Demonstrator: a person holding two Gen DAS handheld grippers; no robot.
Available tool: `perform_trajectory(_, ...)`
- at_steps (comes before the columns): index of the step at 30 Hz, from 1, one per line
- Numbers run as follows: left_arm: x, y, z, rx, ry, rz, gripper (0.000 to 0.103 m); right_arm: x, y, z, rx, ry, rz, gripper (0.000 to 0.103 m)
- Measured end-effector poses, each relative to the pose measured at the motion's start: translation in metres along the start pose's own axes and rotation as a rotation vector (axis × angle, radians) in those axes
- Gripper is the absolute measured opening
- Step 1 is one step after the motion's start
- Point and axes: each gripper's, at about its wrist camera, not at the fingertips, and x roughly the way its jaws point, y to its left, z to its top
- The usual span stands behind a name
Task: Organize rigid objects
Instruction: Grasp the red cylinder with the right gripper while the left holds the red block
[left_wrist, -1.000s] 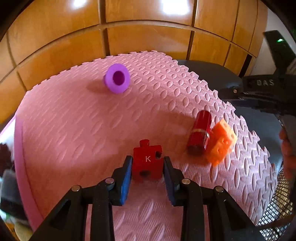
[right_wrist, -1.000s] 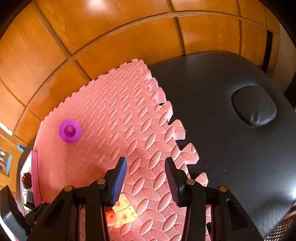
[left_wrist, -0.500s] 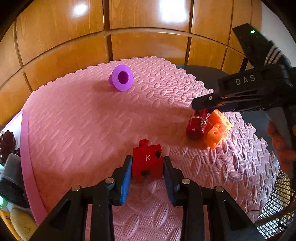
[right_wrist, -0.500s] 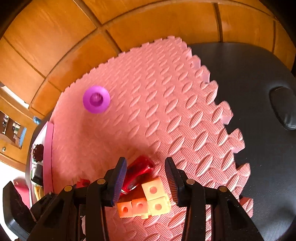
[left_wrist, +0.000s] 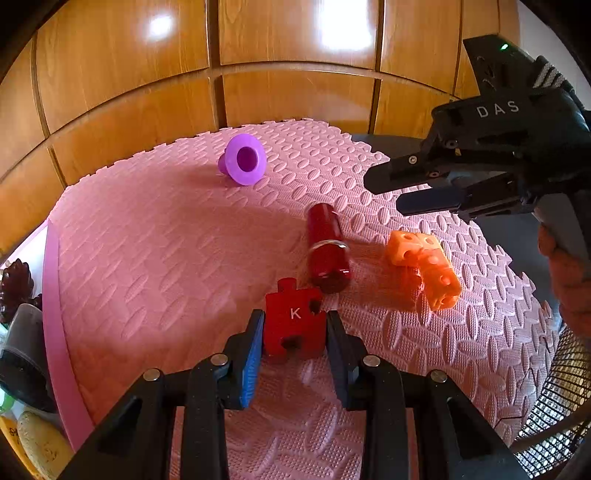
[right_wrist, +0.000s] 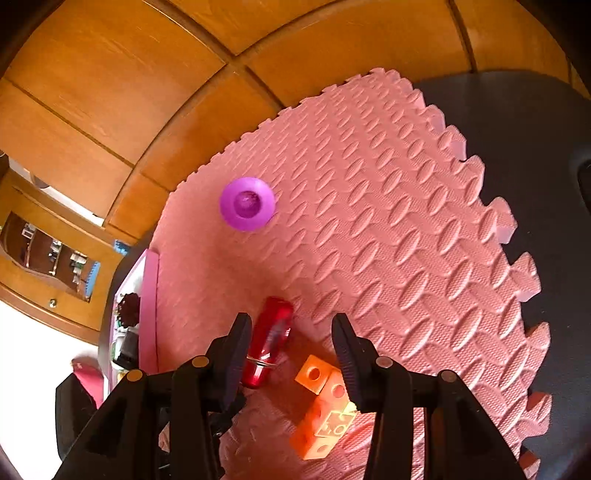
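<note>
My left gripper is shut on a red puzzle piece marked K, held low over the pink foam mat. Just beyond it lies a dark red cylinder with a metal ring, and to its right an orange block of joined cubes. A purple funnel-shaped piece lies at the far side of the mat. My right gripper is open and empty, hovering above the cylinder and the orange block. It also shows in the left wrist view, above the mat at the right. The purple piece lies farther off.
A pink-rimmed tray with assorted items stands at the mat's left edge. The mat lies on a black padded surface. Wooden wall panels stand behind. A black wire mesh basket is at the lower right.
My left gripper has carried the K piece forward, up to the red cylinder. My right gripper has lifted off; the cylinder and orange block now lie apart, the cylinder turned.
</note>
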Motion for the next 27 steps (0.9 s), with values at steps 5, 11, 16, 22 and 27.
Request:
perform_trajectory(5, -0.001, 0.001, -0.001, 0.001, -0.004, 0.0, 0.033, 0.005, 0.002, 0.001, -0.014, 0.013, -0.023, 0.046)
perform_trajectory(11, -0.001, 0.001, -0.001, 0.001, -0.007, 0.0, 0.033, 0.015, 0.015, 0.0, -0.038, 0.028, -0.034, 0.046)
perform_trajectory(16, -0.001, 0.001, -0.001, 0.0, -0.008, -0.003, 0.033, 0.031, 0.041, 0.0, -0.102, 0.042, -0.019, 0.046)
perform_trajectory(22, 0.0, 0.002, -0.001, -0.007, -0.009, -0.008, 0.033, 0.059, 0.068, -0.015, -0.308, 0.089, -0.212, 0.036)
perform_trajectory(27, 0.001, 0.003, 0.0, -0.014, -0.009, -0.014, 0.033, 0.06, 0.071, -0.02, -0.352, 0.078, -0.248, 0.026)
